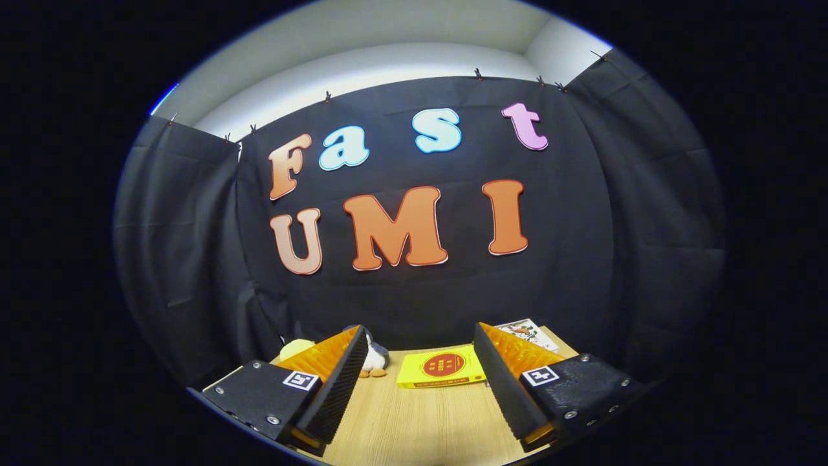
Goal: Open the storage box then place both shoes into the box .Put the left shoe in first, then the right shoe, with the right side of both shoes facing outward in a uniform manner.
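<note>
Looking forward from the gripper view, the gripper hangs above a light wooden table with its two fingers spread wide apart and nothing between them. Beyond the fingertips, near the far edge of the table, lies a flat yellow box with a red round mark on its top. Behind the left finger a small plush toy peeks out, with something pale yellow beside it, too hidden to name. Behind the right finger sits a white printed card or booklet. No shoe or storage box can be made out; black cloth closes the booth behind.
</note>
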Demonstrator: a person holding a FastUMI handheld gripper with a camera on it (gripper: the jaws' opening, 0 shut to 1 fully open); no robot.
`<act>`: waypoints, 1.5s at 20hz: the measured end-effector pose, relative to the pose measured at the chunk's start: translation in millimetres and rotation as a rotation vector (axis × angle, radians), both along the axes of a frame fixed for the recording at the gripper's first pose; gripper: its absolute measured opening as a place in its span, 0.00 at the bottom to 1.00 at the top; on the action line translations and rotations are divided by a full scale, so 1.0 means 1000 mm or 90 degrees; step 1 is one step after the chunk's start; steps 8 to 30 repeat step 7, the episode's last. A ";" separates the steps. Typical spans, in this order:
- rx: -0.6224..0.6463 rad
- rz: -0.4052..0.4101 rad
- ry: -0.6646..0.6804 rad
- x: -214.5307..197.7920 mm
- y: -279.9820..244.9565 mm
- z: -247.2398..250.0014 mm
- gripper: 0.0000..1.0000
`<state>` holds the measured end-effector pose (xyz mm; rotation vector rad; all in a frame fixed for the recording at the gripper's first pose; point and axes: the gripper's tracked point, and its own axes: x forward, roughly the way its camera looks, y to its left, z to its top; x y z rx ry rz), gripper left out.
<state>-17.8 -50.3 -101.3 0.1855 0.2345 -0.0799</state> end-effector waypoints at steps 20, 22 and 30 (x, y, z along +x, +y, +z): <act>-0.045 -0.006 -0.074 0.011 -0.007 0.032 0.98; -0.045 -0.006 -0.074 0.011 -0.007 0.032 0.98; -0.045 -0.006 -0.074 0.011 -0.007 0.032 0.98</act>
